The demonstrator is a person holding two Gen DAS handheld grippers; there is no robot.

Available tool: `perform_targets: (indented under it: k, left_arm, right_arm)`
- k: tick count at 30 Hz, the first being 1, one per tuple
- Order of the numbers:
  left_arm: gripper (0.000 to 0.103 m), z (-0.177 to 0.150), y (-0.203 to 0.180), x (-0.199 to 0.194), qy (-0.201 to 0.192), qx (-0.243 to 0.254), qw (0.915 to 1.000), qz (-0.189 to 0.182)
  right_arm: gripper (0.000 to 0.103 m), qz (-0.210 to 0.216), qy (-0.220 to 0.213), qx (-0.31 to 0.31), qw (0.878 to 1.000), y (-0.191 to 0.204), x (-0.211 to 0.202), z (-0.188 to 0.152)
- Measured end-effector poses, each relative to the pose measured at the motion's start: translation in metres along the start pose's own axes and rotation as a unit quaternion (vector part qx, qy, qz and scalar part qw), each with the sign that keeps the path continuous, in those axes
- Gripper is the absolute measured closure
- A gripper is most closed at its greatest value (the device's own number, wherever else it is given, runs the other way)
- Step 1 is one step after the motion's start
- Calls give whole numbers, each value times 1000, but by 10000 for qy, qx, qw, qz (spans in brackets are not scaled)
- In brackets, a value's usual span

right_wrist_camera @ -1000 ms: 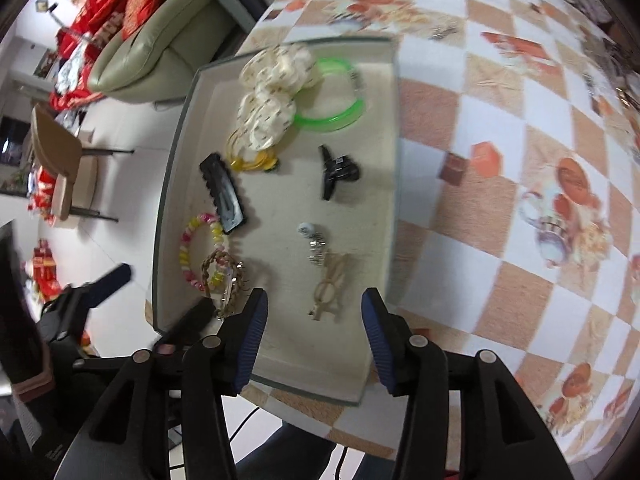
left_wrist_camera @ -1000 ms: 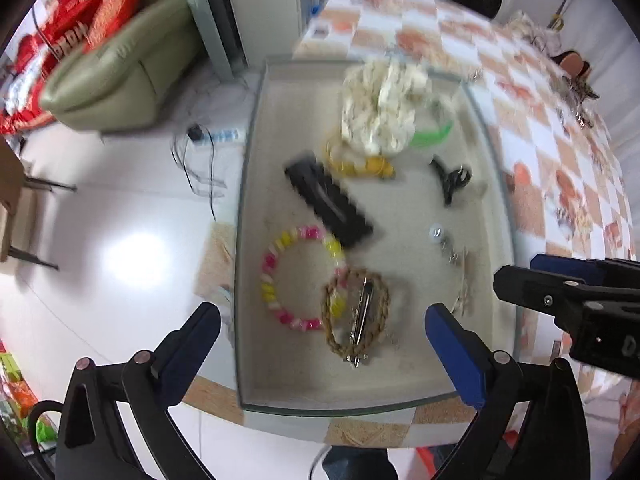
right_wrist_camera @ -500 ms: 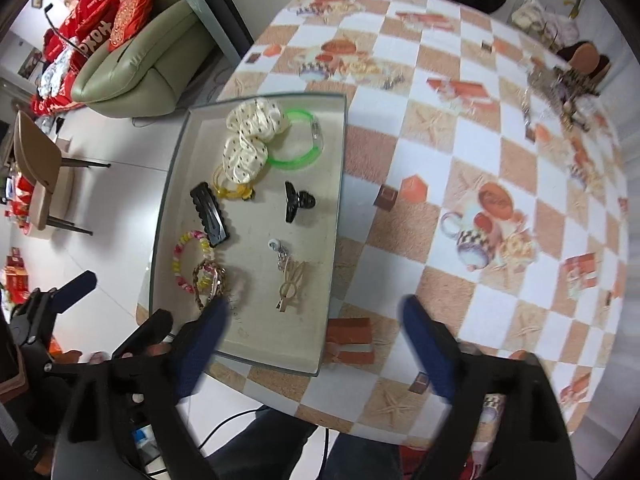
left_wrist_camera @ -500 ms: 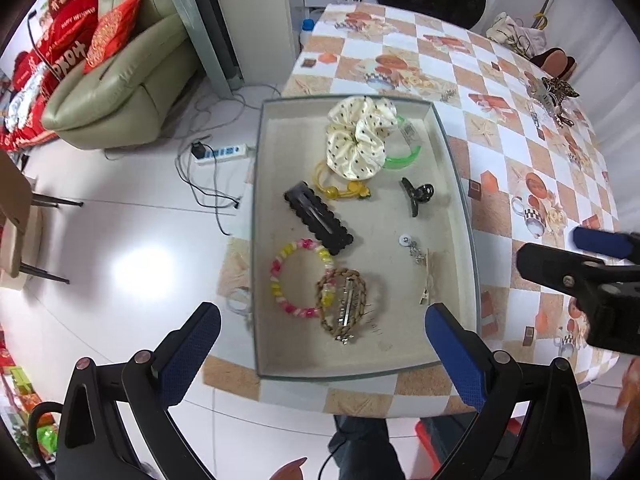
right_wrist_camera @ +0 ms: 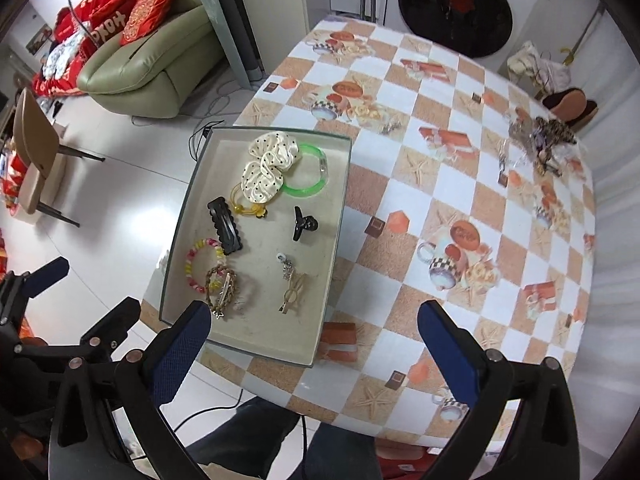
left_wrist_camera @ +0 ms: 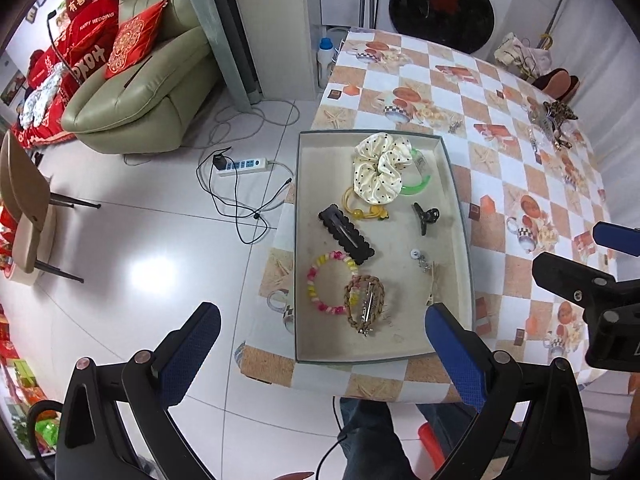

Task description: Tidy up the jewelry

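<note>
Both sets of jaws stand wide apart with nothing between them: the left gripper hangs above the near end of the tray, and the right gripper, whose jaws have just been opening, hangs over the tray's near right corner, gripping nothing.

Biggest thing in shot is the table in its orange-and-white checked cloth. On its left part sits the shallow grey tray, and all the sorted pieces lie inside. At the far end, a cream polka-dot scrunchie lies partly over a green bangle and touches a yellow hair tie. Just nearer, a black scalloped snap clip lies diagonally, its near end beside a pink-and-yellow beaded bracelet. Touching that bracelet is a braided brown ring with a metal barrette across it. Right of centre sits a small black claw clip. Nearer, a tiny silver charm, too small to read, perhaps an earring, and a gold clip beside it.
</note>
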State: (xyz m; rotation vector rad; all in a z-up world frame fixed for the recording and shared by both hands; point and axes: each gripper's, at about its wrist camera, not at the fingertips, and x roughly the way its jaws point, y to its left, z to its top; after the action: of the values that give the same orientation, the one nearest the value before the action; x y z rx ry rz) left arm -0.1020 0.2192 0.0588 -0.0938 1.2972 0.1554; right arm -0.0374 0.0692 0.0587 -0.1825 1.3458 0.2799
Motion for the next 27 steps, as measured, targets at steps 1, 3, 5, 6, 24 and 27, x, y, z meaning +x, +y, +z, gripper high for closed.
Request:
perform_targets:
  k: [1, 3, 5, 6, 24, 27]
  left_arm:
    - [0, 0, 0, -1, 0, -9, 10000, -18]
    - [0, 0, 0, -4, -9, 7, 10000, -16]
    - [0, 0, -1, -6, -18, 29, 10000, -23]
    - [0, 0, -1, -6, -19, 35, 10000, -23]
    - [0, 0, -1, -8, -20, 40, 10000, -12]
    - [0, 0, -1, -7, -21, 46, 10000, -10]
  right_arm:
    - [0, 0, -9, -7, 10000, 1, -1, 0]
    - [0, 3, -17, -20, 10000, 2, -3, 1]
    - [0, -5, -19, -21, 10000, 3, -5, 2]
    - [0, -7, -19, -25, 10000, 4, -5, 2]
    - [0, -45, -25, -37, 10000, 6, -8, 5]
    - [0, -47, -28, -31, 10000, 6, -8, 6]
